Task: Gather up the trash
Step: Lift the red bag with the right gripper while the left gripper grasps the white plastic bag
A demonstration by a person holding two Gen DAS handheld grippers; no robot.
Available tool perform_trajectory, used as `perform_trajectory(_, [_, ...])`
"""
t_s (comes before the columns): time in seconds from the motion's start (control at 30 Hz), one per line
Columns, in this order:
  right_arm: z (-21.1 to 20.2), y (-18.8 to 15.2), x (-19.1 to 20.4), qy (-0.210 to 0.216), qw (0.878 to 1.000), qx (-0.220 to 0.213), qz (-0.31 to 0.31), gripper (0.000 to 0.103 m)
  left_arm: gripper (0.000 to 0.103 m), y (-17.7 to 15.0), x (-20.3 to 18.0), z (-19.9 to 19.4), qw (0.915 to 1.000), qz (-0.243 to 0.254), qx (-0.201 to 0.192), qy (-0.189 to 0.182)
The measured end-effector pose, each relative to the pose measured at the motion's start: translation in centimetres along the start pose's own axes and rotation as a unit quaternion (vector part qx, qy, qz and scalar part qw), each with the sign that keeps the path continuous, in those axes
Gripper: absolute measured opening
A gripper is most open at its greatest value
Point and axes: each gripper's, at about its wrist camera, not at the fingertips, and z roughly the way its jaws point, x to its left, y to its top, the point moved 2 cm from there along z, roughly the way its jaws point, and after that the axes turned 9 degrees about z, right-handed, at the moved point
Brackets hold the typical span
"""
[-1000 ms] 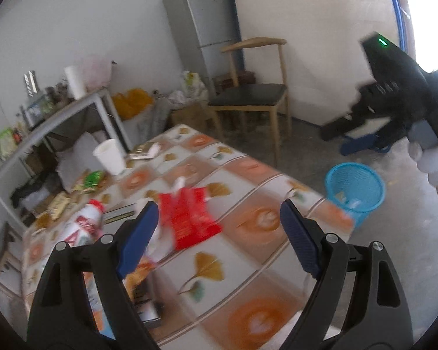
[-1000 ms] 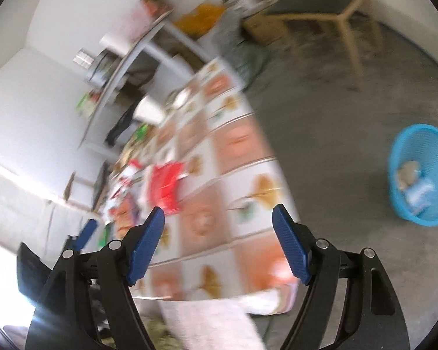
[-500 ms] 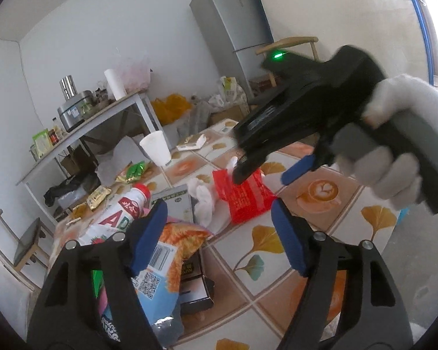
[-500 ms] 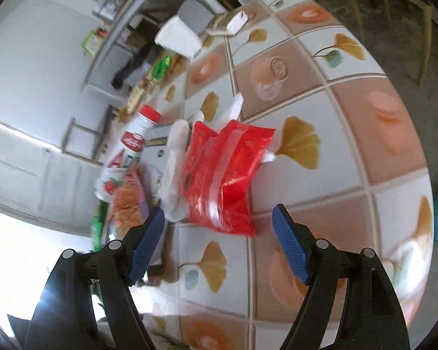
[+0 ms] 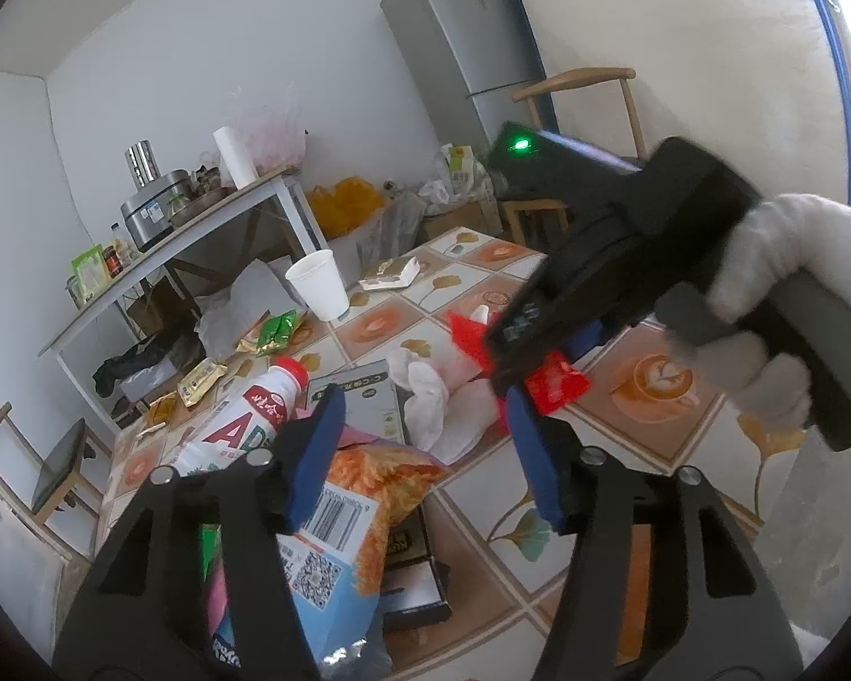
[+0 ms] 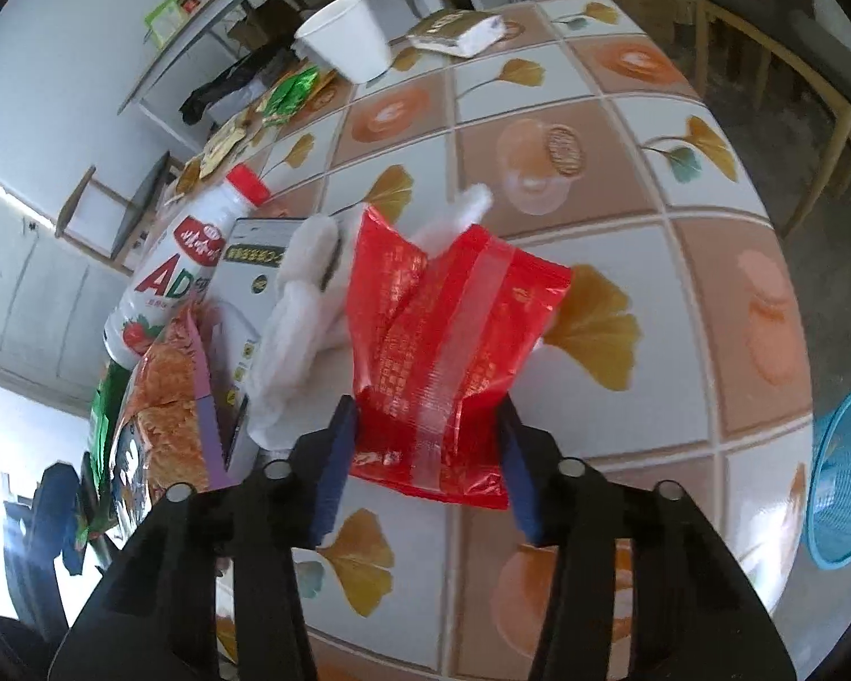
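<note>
- The right gripper (image 6: 425, 454) was up over the floor and bin a second ago; now it has swung in over the surface (image 6: 624, 130) and sits down at the red bag (image 6: 448, 352)
- Its fingers (image 6: 335, 454) have just been closing, and the bag's near end lies between them; the left one appears to touch the bag's edge, but whether both pads press yet I cannot tell, so I read them as part spread around it
- The red bag lies flat on the surface, partly over white tissue (image 6: 300, 306), just beside a black box (image 6: 255, 261) and a milk bottle (image 6: 176, 272)
- The left gripper (image 5: 420, 454) has dropped slightly toward the clutter; its fingers (image 5: 312, 454) have also been narrowing and stand half spread with nothing pinched, hovering above an orange snack bag (image 5: 369, 488)
- Judgement: the bag pickup is about to be secured; the blue bin (image 6: 845, 482) stands on the floor off the surface's corner, so a lift and carry there should follow
- Risk: thin crinkly film may slip, or the tissue may come along
</note>
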Motion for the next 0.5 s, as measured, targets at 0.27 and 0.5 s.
perform_trajectory(0.27, [-1.3,-0.3,-2.8,-0.001,0.999,-0.013,0.034,0.034,0.047,1.4,0.3,1.8,0.9997,0.012,0.020,-0.001])
perform_trajectory(0.5, [-2.9,-1.4,-5.3,0.001,0.998,-0.027,0.059,0.034,0.046,3.4,0.5,6.4,0.9958,0.030,0.087,0.002])
